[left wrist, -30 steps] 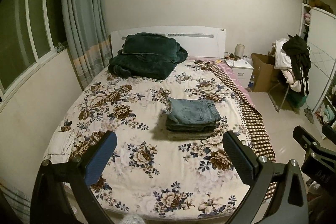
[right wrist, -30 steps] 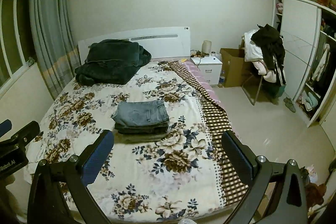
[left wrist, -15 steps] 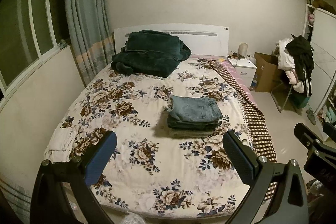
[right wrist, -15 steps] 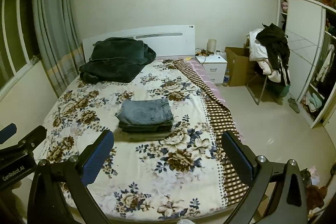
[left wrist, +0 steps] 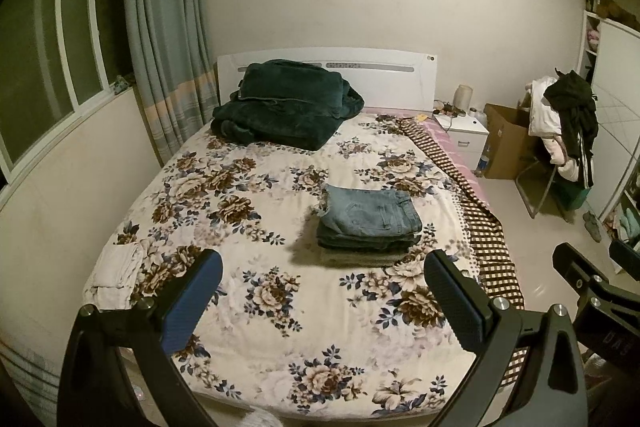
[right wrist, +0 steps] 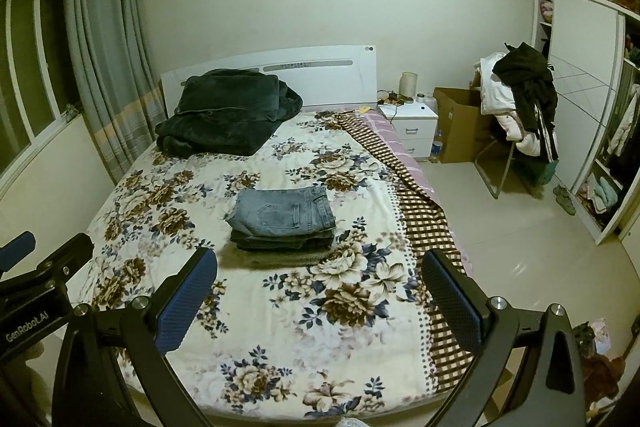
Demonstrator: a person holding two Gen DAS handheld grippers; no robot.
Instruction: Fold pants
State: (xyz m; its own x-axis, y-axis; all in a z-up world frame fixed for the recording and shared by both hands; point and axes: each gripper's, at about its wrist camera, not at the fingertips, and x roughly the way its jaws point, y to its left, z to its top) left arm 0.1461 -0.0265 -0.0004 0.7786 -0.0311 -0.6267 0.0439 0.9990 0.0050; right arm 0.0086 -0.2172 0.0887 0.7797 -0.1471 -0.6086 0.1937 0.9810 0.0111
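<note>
A stack of folded pants, blue jeans on top (left wrist: 370,217), lies in the middle of the floral bed (left wrist: 256,291); it also shows in the right wrist view (right wrist: 284,215). My left gripper (left wrist: 324,303) is open and empty, held back above the foot of the bed. My right gripper (right wrist: 320,301) is open and empty, also held near the foot of the bed, well short of the stack.
A dark green blanket (left wrist: 284,103) sits by the white headboard. A folded white cloth (left wrist: 116,269) lies at the bed's left edge. A nightstand (right wrist: 412,121), a cardboard box (right wrist: 456,123) and a clothes-laden chair (right wrist: 520,99) stand to the right.
Both grippers have drawn back and risen a little from the bed; the stack looks slightly farther off. Jaws stay open.
</note>
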